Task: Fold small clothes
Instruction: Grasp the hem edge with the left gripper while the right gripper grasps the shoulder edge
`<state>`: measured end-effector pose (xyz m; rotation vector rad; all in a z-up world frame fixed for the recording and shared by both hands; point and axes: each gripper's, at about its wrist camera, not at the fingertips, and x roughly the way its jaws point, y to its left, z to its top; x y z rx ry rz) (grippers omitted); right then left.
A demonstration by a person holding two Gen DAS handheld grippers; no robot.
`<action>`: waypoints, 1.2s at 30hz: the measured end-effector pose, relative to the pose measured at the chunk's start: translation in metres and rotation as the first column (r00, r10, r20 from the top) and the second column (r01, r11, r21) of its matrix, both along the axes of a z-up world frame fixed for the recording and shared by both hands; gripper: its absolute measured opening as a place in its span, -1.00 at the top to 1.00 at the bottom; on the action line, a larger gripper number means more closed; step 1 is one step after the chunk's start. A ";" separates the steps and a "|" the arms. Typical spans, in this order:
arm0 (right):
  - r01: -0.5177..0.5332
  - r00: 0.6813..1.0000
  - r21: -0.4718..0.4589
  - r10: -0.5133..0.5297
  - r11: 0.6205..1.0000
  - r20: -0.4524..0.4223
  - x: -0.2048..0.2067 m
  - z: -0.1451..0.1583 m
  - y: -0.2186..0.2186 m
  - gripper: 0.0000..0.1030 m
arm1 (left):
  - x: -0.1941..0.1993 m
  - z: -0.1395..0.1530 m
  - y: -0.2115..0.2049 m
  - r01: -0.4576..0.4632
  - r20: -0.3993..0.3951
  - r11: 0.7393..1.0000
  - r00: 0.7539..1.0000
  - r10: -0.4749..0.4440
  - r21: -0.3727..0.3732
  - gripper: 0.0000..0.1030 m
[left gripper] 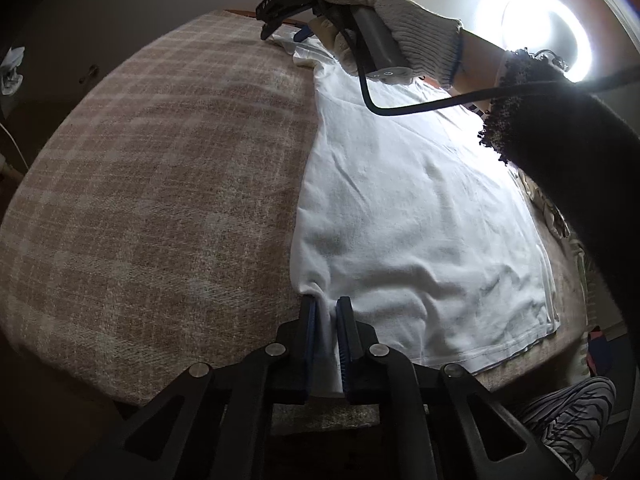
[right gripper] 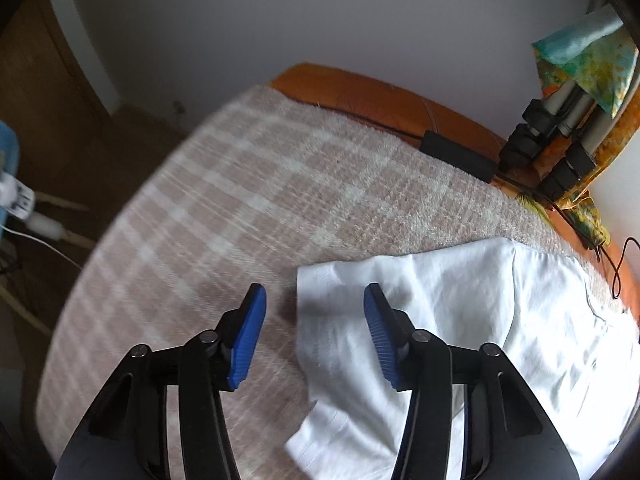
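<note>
A white T-shirt (left gripper: 420, 208) lies flat on a pink-and-cream checked blanket (left gripper: 160, 180). My left gripper (left gripper: 327, 304) is shut on the shirt's near bottom corner, with cloth pinched between the blue pads. My right gripper (left gripper: 284, 34) shows at the far end of the shirt, held by a gloved hand (left gripper: 392, 20). In the right wrist view the right gripper (right gripper: 314, 292) is open, its blue fingers astride the edge of the shirt's sleeve (right gripper: 352, 320), just above the cloth. The shirt (right gripper: 520, 320) spreads off to the right.
A bright ring lamp (left gripper: 544, 28) shines at the upper right. A black power brick (right gripper: 456, 156) and cables lie at the blanket's far edge by an orange headboard (right gripper: 380, 92). Tripod legs (right gripper: 552, 140) stand at the right. A dark-sleeved arm (left gripper: 580, 168) crosses the right side.
</note>
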<state>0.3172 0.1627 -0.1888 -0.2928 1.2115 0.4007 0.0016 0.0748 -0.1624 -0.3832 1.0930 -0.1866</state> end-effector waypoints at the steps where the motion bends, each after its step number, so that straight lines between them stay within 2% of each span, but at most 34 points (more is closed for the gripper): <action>1: -0.001 1.000 -0.009 0.001 1.000 0.004 0.001 -0.001 0.000 0.31 | 0.000 0.000 0.000 0.000 -0.001 1.000 1.000 0.000 -0.002 0.89; 3: -0.015 1.000 -0.025 0.016 1.000 0.019 0.001 0.000 0.000 0.69 | 0.000 0.001 0.000 0.000 0.002 1.000 1.000 0.000 -0.005 0.90; 5: -0.020 1.000 -0.031 0.020 0.999 0.021 0.002 0.002 -0.004 0.83 | -0.001 0.003 0.001 -0.003 0.008 1.000 1.000 0.003 -0.002 0.92; 8: -0.023 0.999 -0.026 0.024 0.999 0.028 0.002 0.005 -0.009 0.91 | -0.002 0.004 0.001 -0.006 0.016 1.000 1.000 0.006 0.013 0.92; 10: -0.023 0.999 -0.031 0.025 0.999 0.045 0.003 0.007 -0.011 0.92 | -0.005 0.005 -0.002 -0.003 0.023 0.998 1.000 0.002 0.056 0.91; 11: -0.023 0.998 -0.028 0.024 0.999 0.050 0.003 0.008 -0.012 0.92 | -0.006 0.005 -0.004 -0.003 0.025 0.997 1.000 0.001 0.077 0.73; 13: -0.017 0.998 -0.016 0.018 1.000 0.054 -0.001 0.012 -0.015 0.92 | -0.008 0.004 -0.007 -0.004 0.030 0.994 1.000 0.001 0.112 0.19; 14: -0.014 0.998 -0.012 0.015 1.000 0.058 -0.002 0.014 -0.017 0.92 | -0.008 0.004 -0.006 -0.004 0.032 0.993 0.999 0.000 0.119 0.10; 16: -0.009 0.998 0.003 0.009 1.000 0.060 -0.002 0.019 -0.021 0.93 | -0.008 0.005 -0.009 0.000 0.035 0.989 0.999 -0.005 0.146 0.10; 18: -0.007 0.998 0.021 0.005 1.000 0.066 -0.001 0.025 -0.026 0.93 | -0.008 0.002 -0.011 -0.005 0.030 0.987 1.000 0.000 0.162 0.18; 19: -0.008 0.998 0.032 0.006 0.999 0.068 -0.004 0.031 -0.033 0.93 | -0.007 0.002 -0.011 -0.011 0.031 0.986 1.000 0.006 0.164 0.32; 20: -0.009 0.998 0.047 0.006 0.999 0.070 -0.004 0.034 -0.036 0.93 | -0.006 0.001 -0.009 -0.013 0.028 0.988 1.000 0.009 0.156 0.73; 22: -0.009 0.997 0.064 0.004 0.998 0.076 -0.003 0.040 -0.043 0.93 | -0.003 -0.001 -0.007 -0.005 0.009 0.995 1.000 0.004 0.099 0.98; 24: -0.001 0.997 0.082 -0.005 0.997 0.073 -0.004 0.046 -0.050 0.93 | -0.002 -0.002 -0.003 -0.020 -0.002 0.998 1.000 0.020 0.063 0.98; 28: 0.012 0.996 0.103 -0.021 0.995 0.090 -0.010 0.056 -0.056 0.93 | -0.004 0.002 -0.004 -0.010 0.014 0.998 1.000 0.009 0.059 0.99; 31: 0.030 0.995 0.123 -0.042 0.992 0.091 -0.010 0.062 -0.070 0.93 | -0.007 0.009 -0.009 -0.006 0.044 0.995 0.999 0.001 0.102 0.97; 32: 0.032 0.995 0.124 -0.044 0.992 0.094 -0.012 0.065 -0.073 0.93 | -0.008 0.011 -0.010 -0.013 0.058 0.992 0.998 0.005 0.127 0.89; 33: 0.032 0.994 0.123 -0.044 0.992 0.100 -0.015 0.068 -0.077 0.93 | -0.009 0.010 -0.009 -0.016 0.064 0.990 0.998 0.008 0.137 0.73; 34: 0.033 0.994 0.125 -0.046 0.992 0.102 -0.016 0.071 -0.080 0.93 | -0.009 0.011 -0.010 -0.020 0.061 0.989 0.998 0.011 0.149 0.13; 35: 0.034 0.994 0.127 -0.047 0.991 0.102 -0.016 0.072 -0.082 0.93 | -0.009 0.010 -0.008 -0.035 0.060 0.985 0.998 0.025 0.166 -0.20; 36: 0.035 0.994 0.128 -0.048 0.991 0.102 -0.014 0.071 -0.081 0.93 | -0.010 0.009 -0.006 -0.047 0.067 0.983 0.997 0.036 0.176 -0.21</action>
